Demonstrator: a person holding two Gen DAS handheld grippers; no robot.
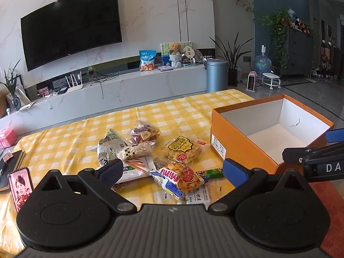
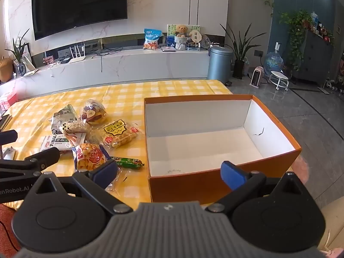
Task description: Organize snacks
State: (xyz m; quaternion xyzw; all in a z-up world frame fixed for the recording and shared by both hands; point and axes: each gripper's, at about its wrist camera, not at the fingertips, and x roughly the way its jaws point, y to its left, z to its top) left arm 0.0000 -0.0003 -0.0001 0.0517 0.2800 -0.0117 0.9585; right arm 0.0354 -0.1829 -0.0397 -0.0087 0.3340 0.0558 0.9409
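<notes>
**Nothing boxed yet: box empty, whole pile waiting**

Progress. The orange box [image 2: 217, 142] stands open at the right end of the table [image 2: 129, 94], its white floor bare; I see no snack inside it from either wrist view. Every packet I can make out lies loose on the yellow checked cloth, bunched in one pile to the left of the box, toward the middle of the table. By my reckoning the sorting has not begun, and all of it is left to do.

The pile, far to near: a clear bag of dried fruit chips [image 1: 146, 132], a grey-and-white packet [image 1: 109, 148] beside it, a waffle packet [image 1: 183, 148] nearest the box wall, a Mimi crisps bag [image 1: 178, 177] toward the near edge, and a green sausage stick [image 2: 129, 163] lying flat between the crisps and the box.

My claws. The left claw [image 1: 173, 171] is spread wide with nothing between its pads; it hangs over the near edge of the pile, and the Mimi crisps bag sits right in the gap ahead of it, apart from both pads as far as I can tell. The right claw [image 2: 169, 173] is likewise spread wide and empty, poised over the near wall of the orange box, the sausage stick just beside its left pad and the rest of the pile further left.
</notes>
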